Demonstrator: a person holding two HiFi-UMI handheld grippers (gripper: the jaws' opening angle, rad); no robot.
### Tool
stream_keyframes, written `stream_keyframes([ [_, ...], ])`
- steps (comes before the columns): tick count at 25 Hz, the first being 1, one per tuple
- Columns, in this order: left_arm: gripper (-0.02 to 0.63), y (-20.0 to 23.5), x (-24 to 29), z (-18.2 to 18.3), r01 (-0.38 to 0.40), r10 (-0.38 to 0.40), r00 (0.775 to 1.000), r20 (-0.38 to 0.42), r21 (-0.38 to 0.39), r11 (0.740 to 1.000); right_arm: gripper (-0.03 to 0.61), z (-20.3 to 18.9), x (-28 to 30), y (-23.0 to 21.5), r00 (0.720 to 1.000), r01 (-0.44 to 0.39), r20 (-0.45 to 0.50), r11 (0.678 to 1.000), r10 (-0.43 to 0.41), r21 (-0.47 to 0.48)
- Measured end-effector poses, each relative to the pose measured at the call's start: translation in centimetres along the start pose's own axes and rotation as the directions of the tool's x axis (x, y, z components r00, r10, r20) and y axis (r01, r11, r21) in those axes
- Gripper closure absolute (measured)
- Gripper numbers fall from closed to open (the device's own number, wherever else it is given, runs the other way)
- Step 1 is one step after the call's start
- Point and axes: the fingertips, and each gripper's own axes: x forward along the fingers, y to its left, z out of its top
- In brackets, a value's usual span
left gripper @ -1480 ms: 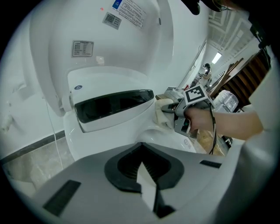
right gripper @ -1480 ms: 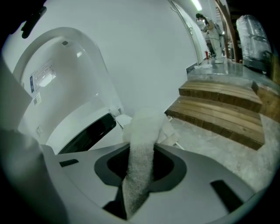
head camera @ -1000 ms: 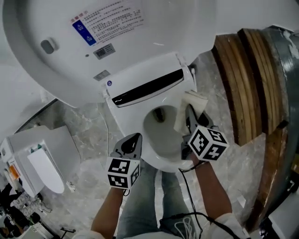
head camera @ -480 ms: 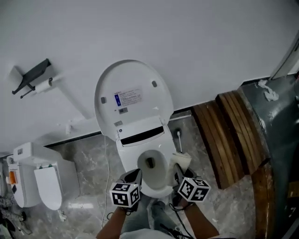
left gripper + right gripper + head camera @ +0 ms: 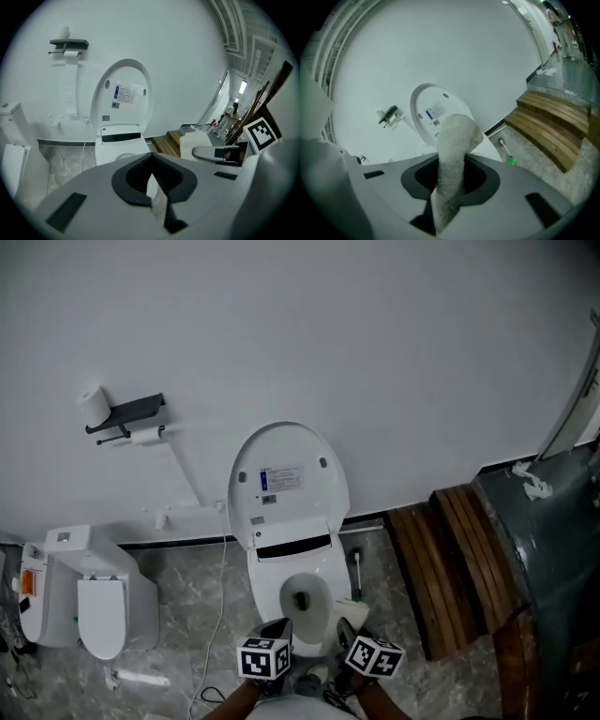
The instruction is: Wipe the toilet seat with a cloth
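Grey marbled floor (image 5: 187, 601) carries a white toilet (image 5: 272, 579), a smaller toilet (image 5: 101, 610) left, wooden slats (image 5: 455, 563) right

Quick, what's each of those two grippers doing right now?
Left gripper: closed, holding nothing.
Right gripper: closed on a white terry cloth.

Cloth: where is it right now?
The cloth is clamped in the right hand-held gripper, its free end poking out past the jaws. In the head view that is bottom centre, by the right front of the open toilet.
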Motion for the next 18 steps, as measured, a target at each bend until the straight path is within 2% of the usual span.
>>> stream_keyframes([
  [5, 0.601, -1.5, 0.0, -1.3, 0.003, -0.001, 0.999, -0.035, 0.052, 0.999, 0.494, -1.2, -1.2, -0.1, 0.999, 0.024, -0.033, 0.999, -0.026, -0.043],
  [10, 0.601, -2.4, 0.3, -0.3, 0.011, -0.008, 1.0, -0.022, 0.106, 0.994, 0.494, -1.0, -1.0, 0.6, 1.0, 0.0, -0.018, 0.999, -0.001, -0.05],
  [18, 0.601, -2.1, -0.2, -0.2, -0.003, 0.005, 1.0, -0.018, 0.102, 0.995, 0.494, -0.7, -0.9, 1.4, 1.0, -0.017, -0.027, 0.997, 0.015, -0.069],
])
